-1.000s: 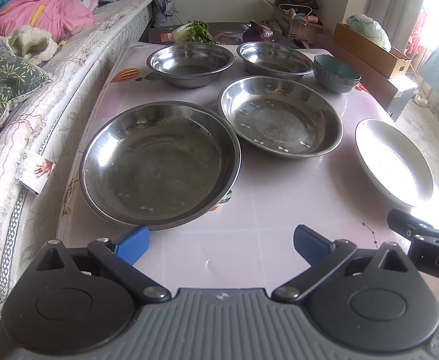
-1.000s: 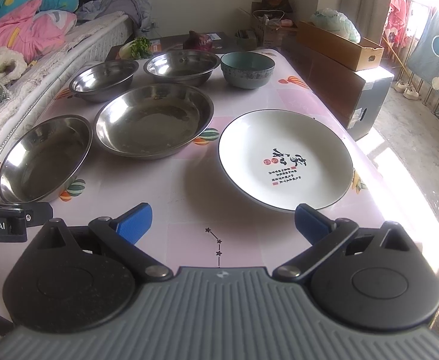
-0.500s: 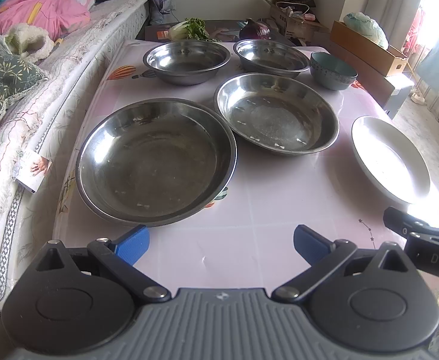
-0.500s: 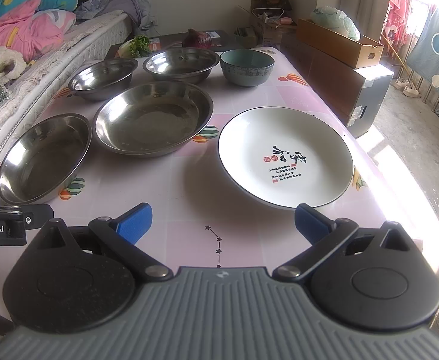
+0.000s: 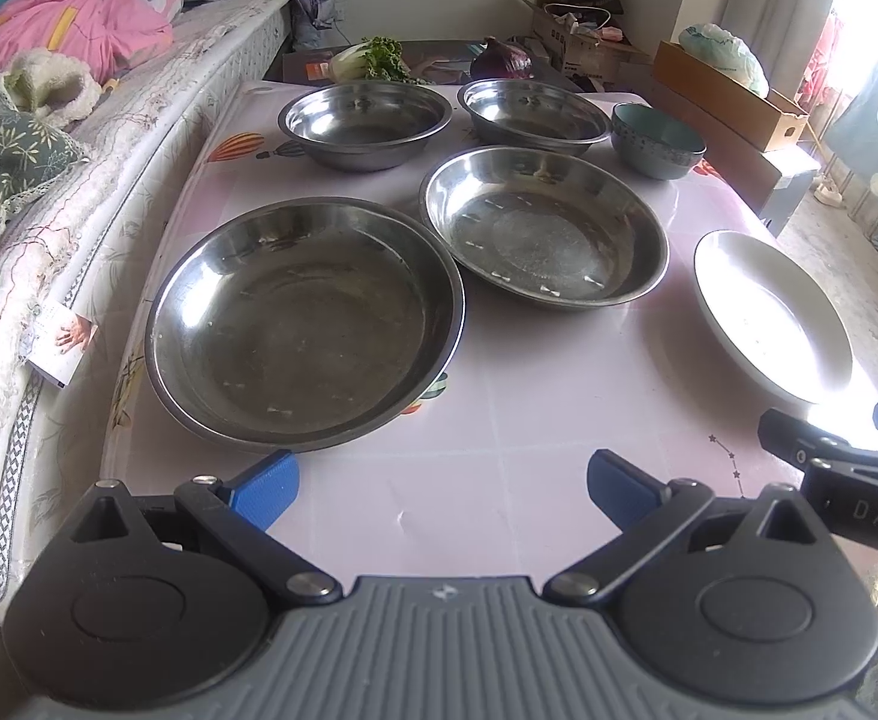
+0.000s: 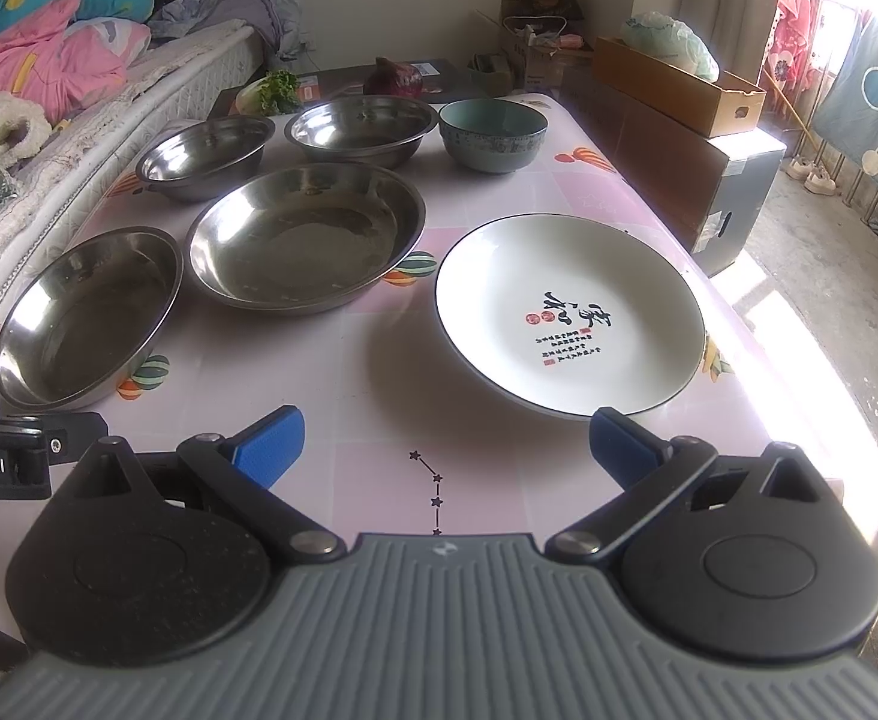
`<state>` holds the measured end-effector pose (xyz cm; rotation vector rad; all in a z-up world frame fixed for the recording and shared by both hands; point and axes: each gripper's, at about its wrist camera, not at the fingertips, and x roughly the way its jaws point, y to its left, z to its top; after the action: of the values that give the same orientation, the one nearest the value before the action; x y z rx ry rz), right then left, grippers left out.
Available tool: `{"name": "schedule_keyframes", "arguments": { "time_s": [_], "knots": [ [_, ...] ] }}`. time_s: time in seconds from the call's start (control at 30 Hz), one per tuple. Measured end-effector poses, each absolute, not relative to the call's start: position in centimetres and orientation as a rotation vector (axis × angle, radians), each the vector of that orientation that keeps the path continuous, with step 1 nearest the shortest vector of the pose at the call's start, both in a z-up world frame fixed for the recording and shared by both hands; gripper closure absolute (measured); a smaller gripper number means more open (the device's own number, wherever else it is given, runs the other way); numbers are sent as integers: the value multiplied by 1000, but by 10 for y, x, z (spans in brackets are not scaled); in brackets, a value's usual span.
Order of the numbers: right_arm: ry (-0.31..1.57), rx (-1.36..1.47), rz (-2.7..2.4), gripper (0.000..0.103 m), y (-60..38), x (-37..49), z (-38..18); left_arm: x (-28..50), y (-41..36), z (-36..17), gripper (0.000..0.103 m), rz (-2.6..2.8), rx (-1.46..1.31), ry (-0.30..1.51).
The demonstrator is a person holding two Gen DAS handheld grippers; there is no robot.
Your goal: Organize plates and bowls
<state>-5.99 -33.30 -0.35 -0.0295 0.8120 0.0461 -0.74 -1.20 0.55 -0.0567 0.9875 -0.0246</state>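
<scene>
Left wrist view: left claw (image 5: 442,486) spread apart, empty, over the pink desk (image 5: 499,468).
Dishes: large steel pan (image 5: 304,324) at 11 o'clock; second steel pan (image 5: 544,225) at 12; white plate (image 5: 772,315) at 2.
Bed (image 5: 79,138): along 9 o'clock.
Right wrist view: right claw (image 6: 446,444) apart, empty.
Ahead: glossy white plate (image 6: 571,312) at 1 o'clock; teal bowl (image 6: 493,135) far, at 12.

White plate (image 5: 772,312) glare-washed; right claw (image 5: 823,450) cut off
</scene>
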Motion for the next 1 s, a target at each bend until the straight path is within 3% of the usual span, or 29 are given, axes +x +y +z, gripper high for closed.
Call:
{"name": "schedule_keyframes", "arguments": {
  "time_s": [1.0],
  "knots": [
    [820,-16,47,1,-334,-60,-8,-8,-12,5,0,-27,-49,996]
  ]
}}
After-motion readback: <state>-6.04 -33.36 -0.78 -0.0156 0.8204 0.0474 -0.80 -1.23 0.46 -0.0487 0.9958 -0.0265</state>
